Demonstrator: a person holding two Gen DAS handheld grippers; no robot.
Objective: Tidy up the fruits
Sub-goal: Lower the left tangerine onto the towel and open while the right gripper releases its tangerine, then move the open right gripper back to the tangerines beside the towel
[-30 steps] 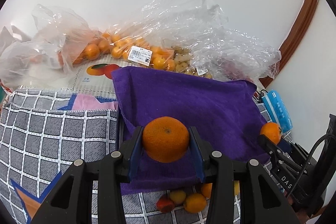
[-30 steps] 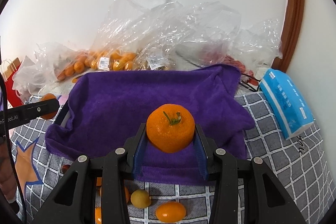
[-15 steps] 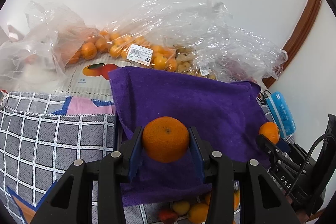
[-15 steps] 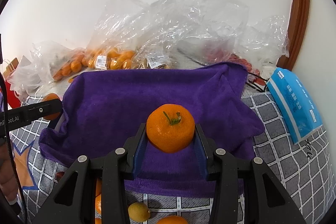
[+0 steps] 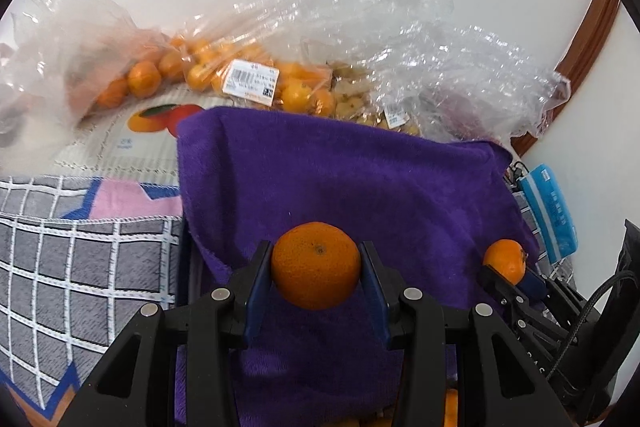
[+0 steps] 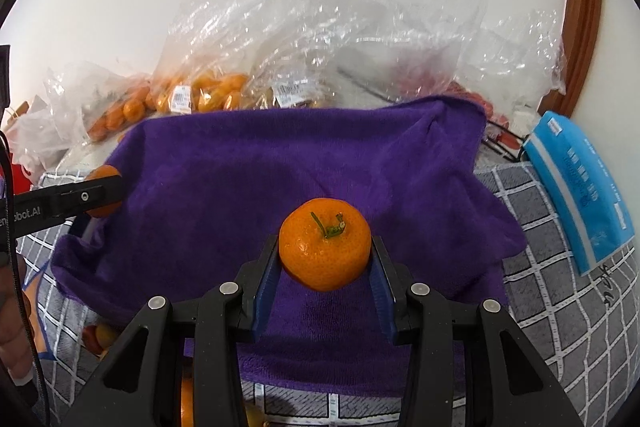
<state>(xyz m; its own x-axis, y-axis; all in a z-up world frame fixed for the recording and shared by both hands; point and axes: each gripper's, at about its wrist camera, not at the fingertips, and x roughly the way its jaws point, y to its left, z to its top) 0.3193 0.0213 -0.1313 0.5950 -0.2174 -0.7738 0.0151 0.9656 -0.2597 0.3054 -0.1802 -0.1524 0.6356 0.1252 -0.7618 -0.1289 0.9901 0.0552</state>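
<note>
My left gripper (image 5: 316,267) is shut on an orange mandarin (image 5: 316,264), held over the near part of a purple towel (image 5: 340,179). My right gripper (image 6: 324,255) is shut on a second mandarin (image 6: 324,249) with a green stem on top, also over the purple towel (image 6: 280,163). In the left wrist view the right gripper (image 5: 506,269) shows at the right edge with its mandarin (image 5: 505,261). In the right wrist view the left gripper (image 6: 100,197) shows at the left edge, its mandarin (image 6: 102,171) partly hidden behind a finger.
Clear plastic bags (image 5: 360,39) holding several mandarins (image 5: 144,79) and other fruit lie behind the towel against a white wall. A blue tissue pack (image 6: 580,187) lies right of the towel. A grey checked cloth (image 5: 72,267) covers the surface. Loose small fruits (image 6: 100,337) lie near the towel's front edge.
Both grippers have moved forward and lower over the towel, each still holding its mandarin. The towel and bags look larger and the loose fruits have slid toward the bottom edge.
</note>
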